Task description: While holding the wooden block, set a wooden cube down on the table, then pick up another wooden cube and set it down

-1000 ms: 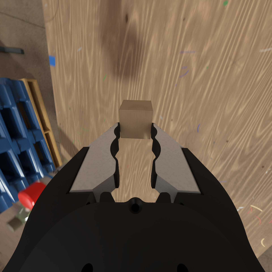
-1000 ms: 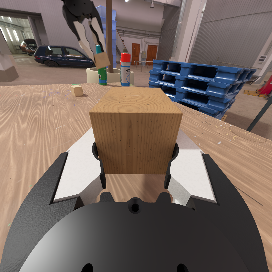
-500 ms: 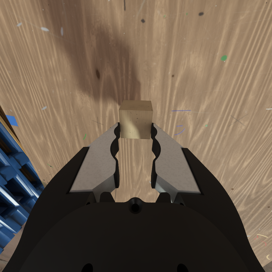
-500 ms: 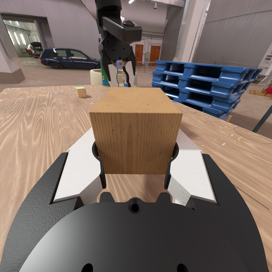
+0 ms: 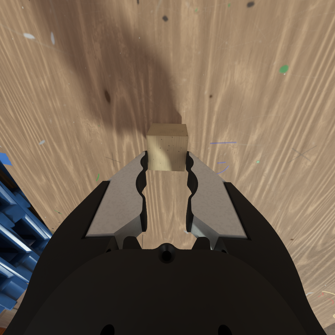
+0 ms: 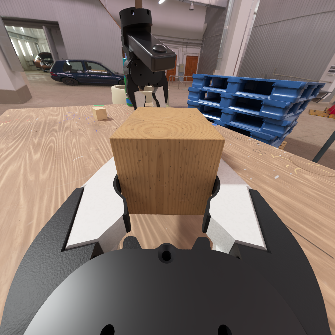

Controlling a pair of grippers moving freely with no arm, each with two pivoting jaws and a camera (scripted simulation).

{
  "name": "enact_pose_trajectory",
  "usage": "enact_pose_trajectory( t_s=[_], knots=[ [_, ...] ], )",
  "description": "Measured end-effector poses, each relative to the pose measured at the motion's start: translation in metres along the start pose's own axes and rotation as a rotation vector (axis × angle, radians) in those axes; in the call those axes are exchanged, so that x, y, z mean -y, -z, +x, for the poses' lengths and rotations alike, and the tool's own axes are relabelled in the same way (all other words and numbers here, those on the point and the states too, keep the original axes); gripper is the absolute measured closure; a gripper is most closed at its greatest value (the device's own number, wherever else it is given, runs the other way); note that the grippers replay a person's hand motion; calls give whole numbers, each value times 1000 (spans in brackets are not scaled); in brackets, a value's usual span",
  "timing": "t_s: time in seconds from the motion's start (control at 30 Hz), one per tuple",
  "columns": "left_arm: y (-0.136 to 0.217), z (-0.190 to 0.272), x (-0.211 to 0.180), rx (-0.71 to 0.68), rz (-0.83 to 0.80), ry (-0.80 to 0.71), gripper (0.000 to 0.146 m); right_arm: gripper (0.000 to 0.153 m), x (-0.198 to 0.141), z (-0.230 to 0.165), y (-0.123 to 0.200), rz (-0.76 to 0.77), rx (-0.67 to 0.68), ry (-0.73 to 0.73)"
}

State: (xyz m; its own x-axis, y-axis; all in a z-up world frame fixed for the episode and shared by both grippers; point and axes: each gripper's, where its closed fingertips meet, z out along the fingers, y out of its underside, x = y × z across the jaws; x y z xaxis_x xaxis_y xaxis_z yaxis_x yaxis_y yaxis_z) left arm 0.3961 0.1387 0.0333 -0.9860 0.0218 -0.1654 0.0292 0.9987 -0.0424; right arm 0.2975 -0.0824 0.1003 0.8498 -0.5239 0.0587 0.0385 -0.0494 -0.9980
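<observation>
In the left wrist view, a small pale wooden cube (image 5: 167, 154) is gripped between the fingertips of the left claw (image 5: 167, 160) at the centre of the frame, held over the counter (image 5: 253, 108), where a dark shadow spreads above it. Whether the cube touches the counter cannot be told. Blue pallets (image 5: 16, 244) are seen at the lower left edge.

In the right wrist view, a large wooden block (image 6: 166, 170) is clamped between the fingers of the right claw (image 6: 166, 197) at the centre. Beyond the block, at upper centre, the left claw (image 6: 147, 101) is seen pointing down, its tips hidden behind the block. A second small cube (image 6: 99, 113) lies on the counter (image 6: 45, 154) at upper left. Stacked blue pallets (image 6: 250, 107) are seen at upper right and a dark blue car (image 6: 85, 72) at upper left
</observation>
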Motion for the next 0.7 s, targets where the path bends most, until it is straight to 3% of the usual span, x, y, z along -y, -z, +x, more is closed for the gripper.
enact_pose_trajectory(
  t_s=[0.7],
  knots=[
    [-7,6,7,8,-21,-19,104,55,0,0,0,-2,4,-1]
  ],
)
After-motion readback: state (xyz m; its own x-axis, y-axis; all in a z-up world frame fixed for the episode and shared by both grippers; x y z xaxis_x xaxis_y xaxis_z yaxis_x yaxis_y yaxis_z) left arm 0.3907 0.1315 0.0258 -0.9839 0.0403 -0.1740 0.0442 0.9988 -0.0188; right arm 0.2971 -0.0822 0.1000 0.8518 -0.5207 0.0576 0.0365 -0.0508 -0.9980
